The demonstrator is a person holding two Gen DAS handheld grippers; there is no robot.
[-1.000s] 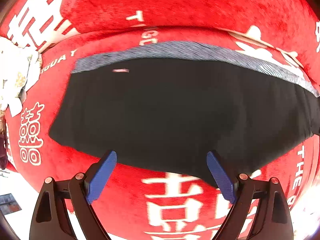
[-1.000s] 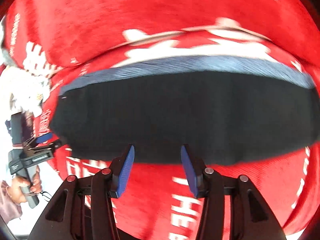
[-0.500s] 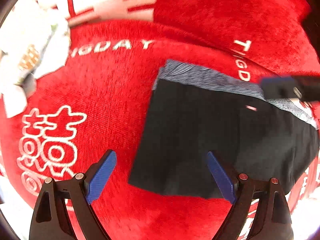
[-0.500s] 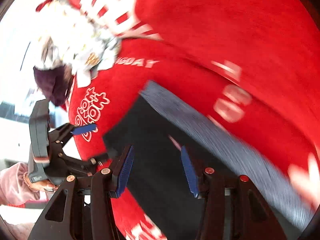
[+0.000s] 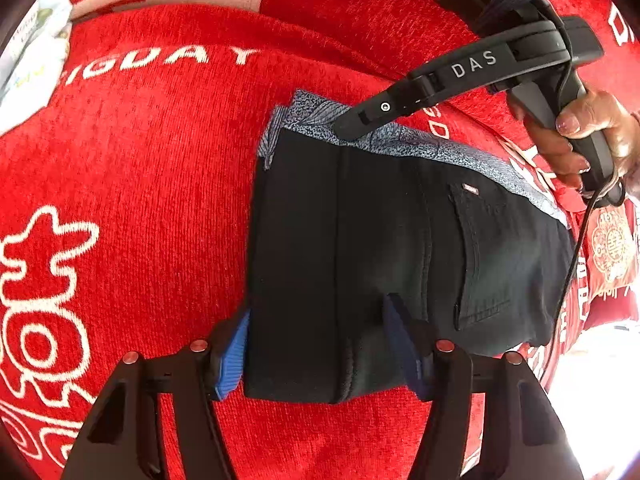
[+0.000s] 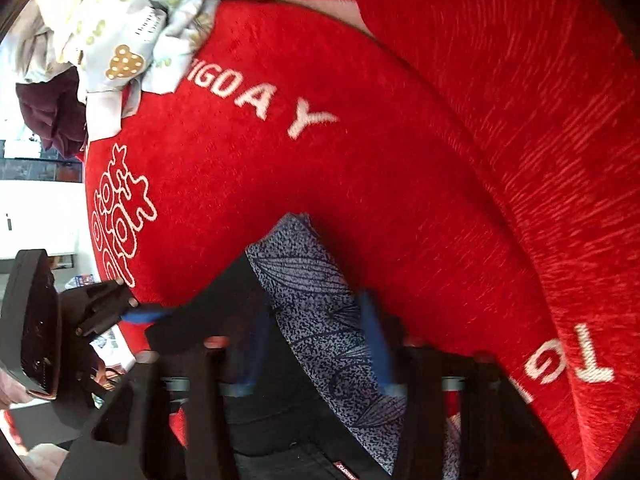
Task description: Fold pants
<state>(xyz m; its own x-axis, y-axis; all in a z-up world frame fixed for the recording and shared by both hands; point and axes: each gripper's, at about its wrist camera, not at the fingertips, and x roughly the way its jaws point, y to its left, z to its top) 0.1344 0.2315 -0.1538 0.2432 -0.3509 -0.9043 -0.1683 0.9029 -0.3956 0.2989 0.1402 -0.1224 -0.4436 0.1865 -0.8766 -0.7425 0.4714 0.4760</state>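
Black folded pants (image 5: 360, 248) with a blue-grey patterned waistband (image 5: 420, 144) lie flat on a red plush cover (image 5: 160, 184). My left gripper (image 5: 316, 348) straddles their near left corner. One blue pad (image 5: 234, 356) touches the folded edge and the other rests on the cloth. Its jaws are closing and the fabric is not bunched. My right gripper (image 6: 314, 344) is blurred and closing, with the patterned waistband (image 6: 316, 304) between its pads. In the left wrist view the right gripper's (image 5: 352, 126) tip sits on the waistband's far left corner, held by a hand (image 5: 580, 132).
A heap of pale printed clothes (image 6: 120, 32) and a dark maroon garment (image 6: 52, 116) lie at the cover's far left end. A red embroidered cushion (image 5: 612, 240) sits past the pants' right end. A black cable (image 5: 576, 264) hangs from the right gripper. My left gripper (image 6: 132, 312) shows at left.
Both views have swung from the pants' long edge to their left end and dropped closer. The left jaws have narrowed around the near corner. The right gripper now reaches the waistband corner.
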